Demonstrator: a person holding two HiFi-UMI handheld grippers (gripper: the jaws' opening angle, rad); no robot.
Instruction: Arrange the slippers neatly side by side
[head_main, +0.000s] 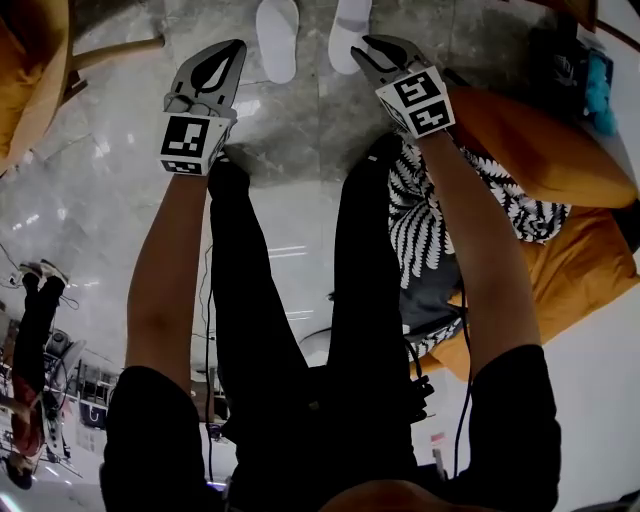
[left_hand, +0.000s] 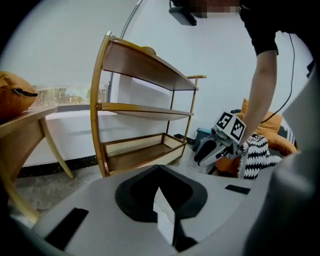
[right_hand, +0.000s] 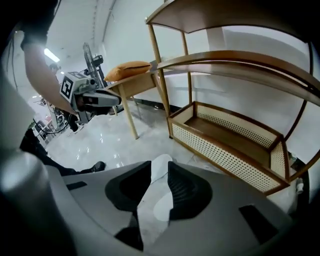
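Overhead, we look down on two flat white fabric slippers. The left slipper (head_main: 277, 38) and the right slipper (head_main: 346, 30) lie side by side on the polished grey stone floor (head_main: 300, 160). They are roughly parallel, with a narrow strip of floor between them, and their far ends are cut by the upper frame edge.

The left gripper (head_main: 233, 50) hangs just left of the left slipper and clear of it. Its jaws are pressed together with nothing between them. The right gripper (head_main: 362, 48) hangs at the right slipper's right edge with its jaws apart. In the right gripper view we see that slipper through the gap, with neither pad pressing on it.

Open floor spreads left of the pair up to a slanted wooden leg (head_main: 115, 50). On the right, room is bounded by an orange beanbag (head_main: 540, 150) and a black-and-white leaf-patterned cushion (head_main: 425, 225).

Beyond the slippers, the gripper views show a curved-frame wooden shelf rack (right_hand: 235, 142) with a cane-panelled bottom tray. Beside it stands a wooden table (right_hand: 132, 85) bearing an orange cushion (right_hand: 131, 67). Bare floor runs between the table's leg and the rack's corner.
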